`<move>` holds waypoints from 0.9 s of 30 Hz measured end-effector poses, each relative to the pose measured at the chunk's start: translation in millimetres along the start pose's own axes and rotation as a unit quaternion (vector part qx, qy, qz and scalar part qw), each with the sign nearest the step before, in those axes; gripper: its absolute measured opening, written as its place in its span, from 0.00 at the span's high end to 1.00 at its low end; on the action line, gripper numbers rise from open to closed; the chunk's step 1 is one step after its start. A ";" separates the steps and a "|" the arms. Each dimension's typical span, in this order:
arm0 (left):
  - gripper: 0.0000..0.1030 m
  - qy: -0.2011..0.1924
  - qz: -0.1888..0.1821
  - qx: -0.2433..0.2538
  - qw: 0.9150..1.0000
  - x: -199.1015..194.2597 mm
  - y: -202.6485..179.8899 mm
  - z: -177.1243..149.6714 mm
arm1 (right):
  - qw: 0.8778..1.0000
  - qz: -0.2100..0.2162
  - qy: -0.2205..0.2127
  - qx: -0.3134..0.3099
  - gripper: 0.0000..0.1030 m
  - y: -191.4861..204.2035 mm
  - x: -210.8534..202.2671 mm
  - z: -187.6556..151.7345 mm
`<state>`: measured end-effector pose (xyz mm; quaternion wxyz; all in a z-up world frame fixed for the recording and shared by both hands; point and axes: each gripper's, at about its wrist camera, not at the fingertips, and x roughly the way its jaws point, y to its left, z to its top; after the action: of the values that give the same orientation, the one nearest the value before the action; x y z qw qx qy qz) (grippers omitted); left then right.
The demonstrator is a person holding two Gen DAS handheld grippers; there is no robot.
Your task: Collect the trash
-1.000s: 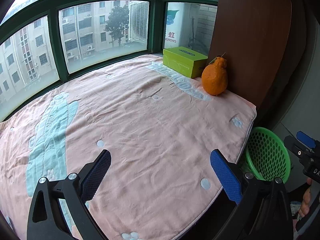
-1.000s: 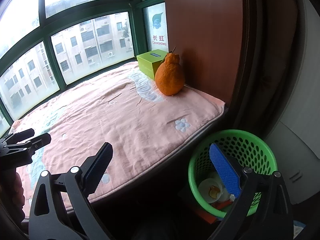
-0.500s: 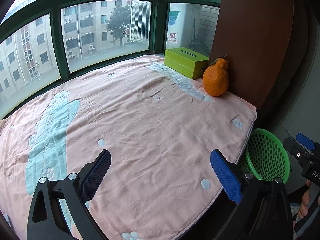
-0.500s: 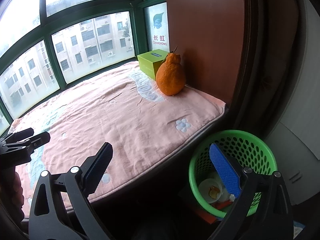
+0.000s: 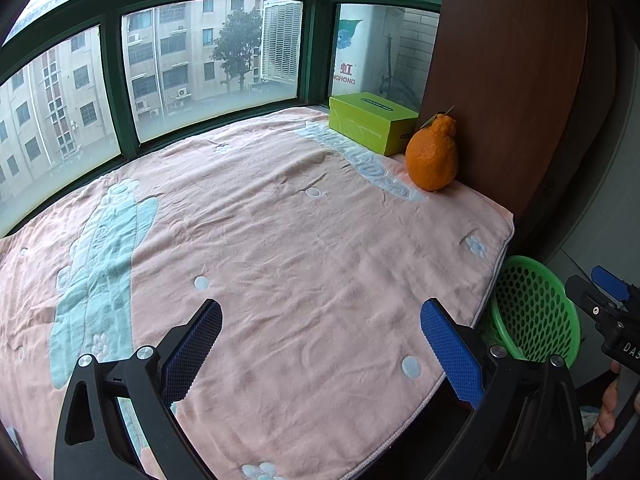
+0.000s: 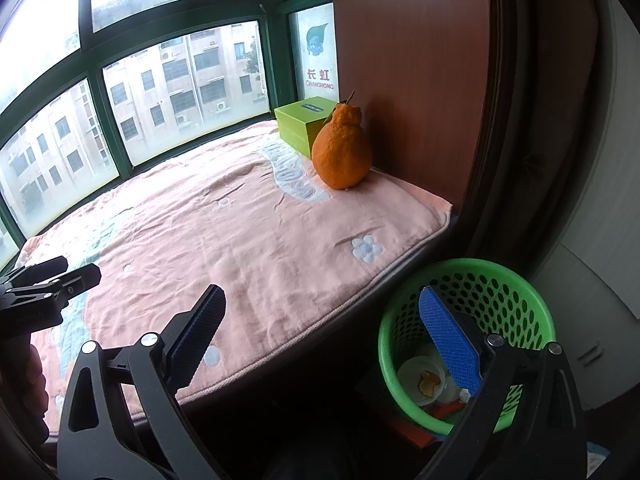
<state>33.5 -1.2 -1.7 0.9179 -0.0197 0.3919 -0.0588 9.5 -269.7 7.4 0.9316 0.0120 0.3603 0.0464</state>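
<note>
I found the green trash basket (image 6: 468,332) standing upright on the floor below the right front corner of the blanket-covered window ledge (image 5: 280,240), mouth up, long axis vertical. It held a white cup lid (image 6: 420,376), a scrap of peel and other refuse. I saw no loose trash on the blanket; I judged collection largely done. A tissue box (image 5: 372,122) and an orange citrus fruit (image 5: 433,156) stood at the far right corner, just beside each other. My left gripper (image 5: 320,344) and right gripper (image 6: 324,332) both hung spread wide, holding nothing.
</note>
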 end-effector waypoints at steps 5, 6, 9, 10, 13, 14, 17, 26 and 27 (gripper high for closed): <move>0.07 0.001 0.001 -0.003 1.000 1.0 0.6 -1.2 | 1.000 0.001 0.001 0.000 0.06 0.2 1.2 -0.5; 0.07 0.002 0.001 -0.004 1.000 1.3 0.7 -1.7 | 1.000 0.001 0.002 -0.001 0.06 0.8 1.2 -0.8; 0.07 0.002 0.001 -0.006 1.000 2.1 1.2 -2.0 | 1.000 0.001 0.001 -0.001 0.06 1.3 1.4 -1.2; 0.07 0.002 0.000 -0.006 1.000 2.1 0.9 -2.1 | 1.000 0.001 0.002 0.000 0.06 1.3 1.8 -1.2; 0.07 0.002 0.000 -0.006 1.000 2.2 1.3 -2.1 | 1.000 0.002 0.003 0.000 0.06 1.5 2.6 -1.4; 0.07 0.002 0.000 -0.005 1.000 2.0 1.2 -2.3 | 1.000 0.001 0.003 0.000 0.06 1.7 2.6 -1.4; 0.07 0.002 -0.001 -0.006 1.000 2.0 0.3 -2.1 | 1.000 0.001 0.003 -0.002 0.06 2.5 2.6 -1.9; 0.07 0.000 0.000 -0.007 1.000 1.0 -0.4 -2.0 | 1.000 0.001 0.002 0.000 0.06 2.8 2.0 -2.1; 0.07 0.000 0.000 -0.007 1.000 0.7 -0.9 -2.0 | 1.000 0.001 0.002 -0.001 0.06 2.8 2.0 -2.1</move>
<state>32.5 -2.1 -3.6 0.9178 -0.0258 0.3922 -0.0563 9.3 -266.7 4.7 0.9308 0.0115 0.3622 0.0471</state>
